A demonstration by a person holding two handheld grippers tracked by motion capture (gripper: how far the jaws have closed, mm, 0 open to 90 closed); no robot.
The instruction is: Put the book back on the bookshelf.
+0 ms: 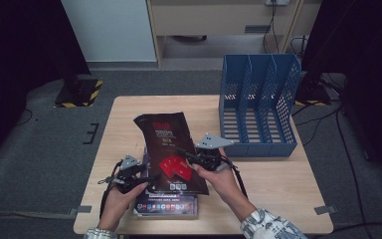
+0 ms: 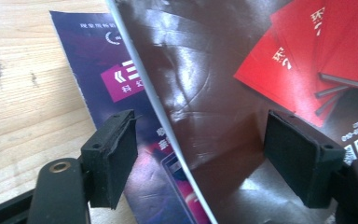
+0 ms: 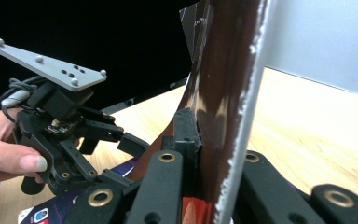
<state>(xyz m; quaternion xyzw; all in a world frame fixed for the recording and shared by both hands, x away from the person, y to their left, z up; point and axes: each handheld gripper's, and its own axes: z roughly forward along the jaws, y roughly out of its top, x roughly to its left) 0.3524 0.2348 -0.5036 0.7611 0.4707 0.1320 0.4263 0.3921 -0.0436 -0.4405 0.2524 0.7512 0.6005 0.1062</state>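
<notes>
Jaws of my right gripper (image 1: pixel 191 155) are clamped on the right edge of the dark brown magazine (image 1: pixel 171 149); in the right gripper view its white page edge (image 3: pixel 242 121) rises straight up between my 2 pads. That magazine is lifted at a tilt over a purple magazine (image 1: pixel 166 205) lying flat near the table's (image 1: pixel 278 184) front edge. My left gripper (image 1: pixel 144 175) sits at the brown magazine's lower left corner, its jaws standing apart: in the left gripper view the cover's edge (image 2: pixel 168 135) runs between the pads (image 2: pixel 114 154) without either pressing on it. Further right on the table stands a blue file rack (image 1: pixel 258 104), well apart from both magazines.
</notes>
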